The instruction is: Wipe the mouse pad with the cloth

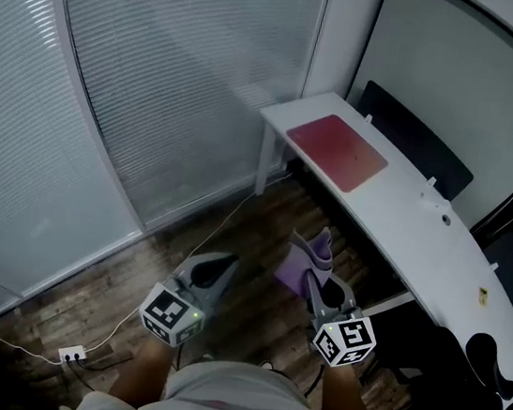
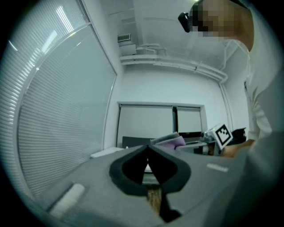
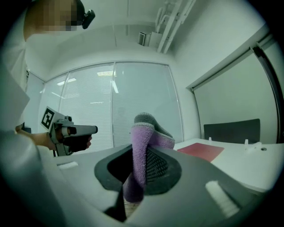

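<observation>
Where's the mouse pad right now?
The red mouse pad lies flat on the white desk, near its end by the blinds, ahead of the right gripper, which holds the cloth.

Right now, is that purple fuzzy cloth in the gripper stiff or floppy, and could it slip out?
Probably floppy: the purple fuzzy cloth bends over above the right gripper and hangs limp below its jaws. Likely light, since that one pinch carries it. Its nappy surface should resist slipping.
</observation>
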A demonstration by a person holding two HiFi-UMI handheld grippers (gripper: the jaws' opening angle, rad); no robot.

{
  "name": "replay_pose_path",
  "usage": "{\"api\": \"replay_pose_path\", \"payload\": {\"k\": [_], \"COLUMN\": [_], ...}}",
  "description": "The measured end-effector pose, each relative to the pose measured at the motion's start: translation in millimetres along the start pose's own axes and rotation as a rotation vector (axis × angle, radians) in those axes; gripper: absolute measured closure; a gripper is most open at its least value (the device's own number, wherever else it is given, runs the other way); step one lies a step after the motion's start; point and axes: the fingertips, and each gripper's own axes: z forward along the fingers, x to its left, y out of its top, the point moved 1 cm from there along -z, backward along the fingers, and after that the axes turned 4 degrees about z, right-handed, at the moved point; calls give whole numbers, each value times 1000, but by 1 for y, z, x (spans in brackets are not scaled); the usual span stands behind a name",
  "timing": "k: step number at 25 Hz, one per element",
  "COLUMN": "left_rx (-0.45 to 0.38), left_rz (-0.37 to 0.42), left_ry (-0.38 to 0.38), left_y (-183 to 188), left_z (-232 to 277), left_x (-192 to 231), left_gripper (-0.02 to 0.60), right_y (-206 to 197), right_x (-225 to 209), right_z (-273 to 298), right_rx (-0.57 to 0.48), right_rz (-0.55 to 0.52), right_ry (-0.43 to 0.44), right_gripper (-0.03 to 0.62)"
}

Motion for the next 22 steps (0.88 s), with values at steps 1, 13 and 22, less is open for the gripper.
{"api": "replay_pose_path", "payload": {"k": [1, 13, 22], "left_rx": [-1, 26, 34], "left_rz": [-5, -46, -85], "left_ry": [0, -9, -26], "left_y": [-1, -38, -55], "left_z": [-2, -55, -37], "left_x": [3, 46, 59], "left_gripper": [579, 579, 579], "right_y": [0, -30, -31], "right_x": [6, 44, 20], "right_z": [2, 27, 41], "right_rx": [0, 71, 80], "right_rz": [-9, -18, 36], "right_ry": [9, -56, -95], "right_gripper": [545, 545, 545]}}
